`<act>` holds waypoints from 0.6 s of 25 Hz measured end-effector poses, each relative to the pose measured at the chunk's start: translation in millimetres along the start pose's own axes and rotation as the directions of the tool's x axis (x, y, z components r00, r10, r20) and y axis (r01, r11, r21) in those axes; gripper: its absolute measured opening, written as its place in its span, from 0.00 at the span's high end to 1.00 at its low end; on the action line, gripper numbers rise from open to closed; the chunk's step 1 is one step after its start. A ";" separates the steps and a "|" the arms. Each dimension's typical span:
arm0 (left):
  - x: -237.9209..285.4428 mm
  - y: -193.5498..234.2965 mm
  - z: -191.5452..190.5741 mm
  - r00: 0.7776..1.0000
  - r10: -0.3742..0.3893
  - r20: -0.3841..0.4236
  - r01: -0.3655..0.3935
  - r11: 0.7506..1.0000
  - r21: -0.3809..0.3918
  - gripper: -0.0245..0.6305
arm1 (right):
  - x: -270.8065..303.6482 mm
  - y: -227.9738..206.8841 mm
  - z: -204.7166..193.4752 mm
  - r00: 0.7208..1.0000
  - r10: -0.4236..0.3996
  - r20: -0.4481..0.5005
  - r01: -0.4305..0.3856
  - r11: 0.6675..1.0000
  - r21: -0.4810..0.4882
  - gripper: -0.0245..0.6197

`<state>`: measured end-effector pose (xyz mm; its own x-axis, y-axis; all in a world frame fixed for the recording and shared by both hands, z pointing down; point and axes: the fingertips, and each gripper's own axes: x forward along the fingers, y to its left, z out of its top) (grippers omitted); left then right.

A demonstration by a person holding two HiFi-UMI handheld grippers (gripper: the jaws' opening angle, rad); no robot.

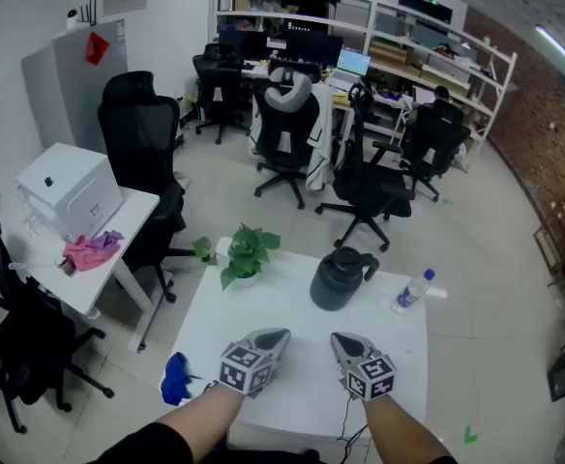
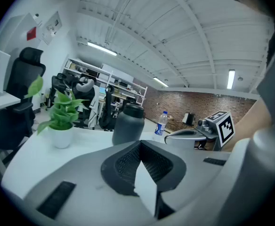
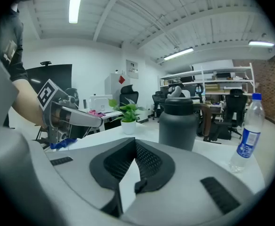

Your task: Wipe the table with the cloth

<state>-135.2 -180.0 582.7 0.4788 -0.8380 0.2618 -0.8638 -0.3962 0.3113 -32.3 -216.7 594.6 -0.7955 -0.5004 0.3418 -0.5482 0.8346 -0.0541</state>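
Note:
A crumpled blue cloth lies at the front left edge of the white table. In the right gripper view the cloth peeks out beneath the left gripper. My left gripper hovers over the table's front middle, to the right of the cloth, shut and empty. My right gripper is beside it, also shut with nothing in it. In their own views the left gripper and the right gripper both show jaw tips meeting, pointing across the table.
At the table's far side stand a small potted plant, a dark jug and a water bottle. A side desk at the left holds a white box and a pink cloth. Office chairs stand beyond.

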 end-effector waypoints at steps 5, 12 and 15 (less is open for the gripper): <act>-64.5 51.2 -8.0 0.992 0.121 0.021 -0.120 0.992 -0.041 0.96 | 30.6 40.8 13.3 0.997 0.069 0.020 -0.068 0.997 -0.019 0.94; -160.0 107.6 -49.1 0.964 0.263 -0.044 -0.263 0.965 0.009 0.96 | 87.2 132.8 18.9 0.969 0.246 -0.002 -0.246 0.967 -0.064 0.94; -197.1 123.5 -68.5 0.950 0.298 -0.092 -0.291 0.953 0.083 0.96 | 105.8 168.9 16.8 0.946 0.322 -0.025 -0.323 0.942 -0.096 0.94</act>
<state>-325.5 -38.1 632.1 0.2116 -0.8798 0.4256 -0.9757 -0.1648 0.1445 -213.4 -132.5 605.9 -0.9230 -0.1994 0.3291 -0.2346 0.9695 -0.0707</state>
